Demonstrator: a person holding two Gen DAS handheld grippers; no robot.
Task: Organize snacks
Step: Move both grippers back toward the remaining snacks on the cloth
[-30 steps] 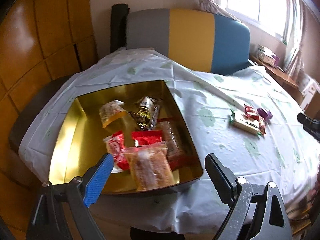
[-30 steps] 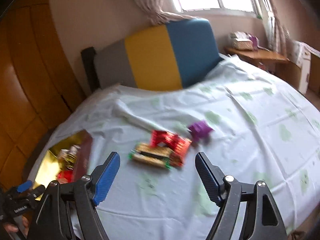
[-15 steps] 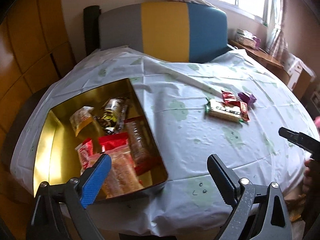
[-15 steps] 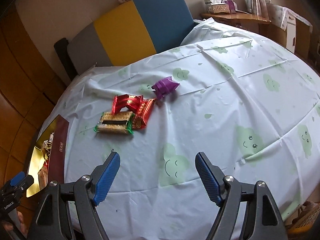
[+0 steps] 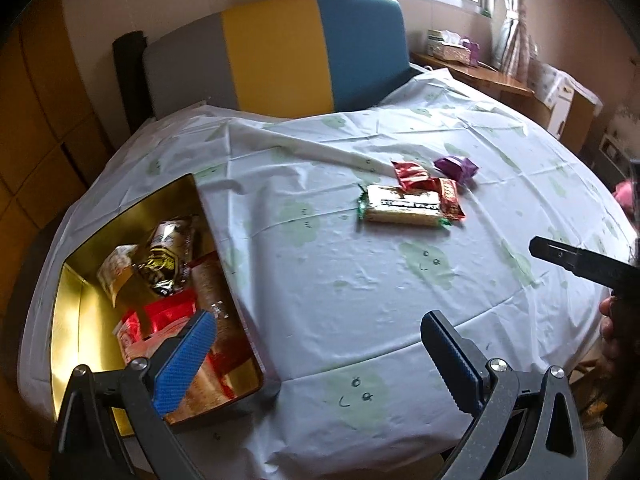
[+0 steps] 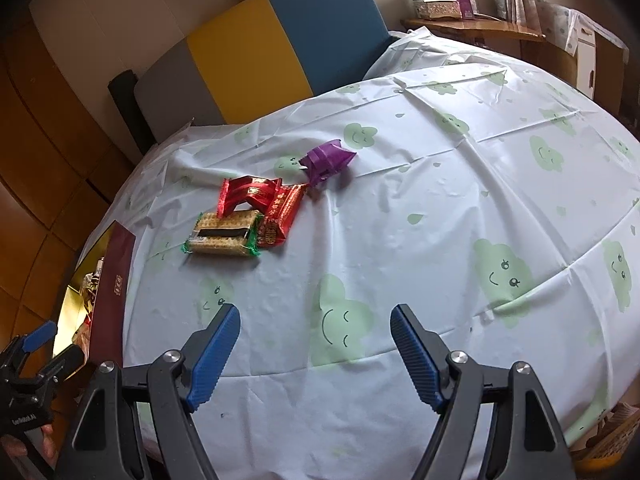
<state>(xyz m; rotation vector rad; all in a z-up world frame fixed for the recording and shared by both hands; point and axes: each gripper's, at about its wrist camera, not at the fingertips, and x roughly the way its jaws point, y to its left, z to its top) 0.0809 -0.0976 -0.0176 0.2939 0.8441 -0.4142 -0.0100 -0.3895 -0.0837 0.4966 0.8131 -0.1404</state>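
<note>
Snacks point(image 6: 256, 216) — a cracker pack, red packets and a purple one — lie clustered mid-table, right of the gold box point(image 5: 80, 292) already holding several. Both the left claw point(image 5: 316, 356) and right claw point(image 6: 316, 356) gape wide, empty; over the past second both views have swung from the box toward the cluster, suggesting its pickup comes next.

Glossy gold-lined box point(image 5: 72, 320), shiny foil snack wrappers point(image 6: 260, 196), smooth plastic tablecloth point(image 6: 440, 220).
</note>
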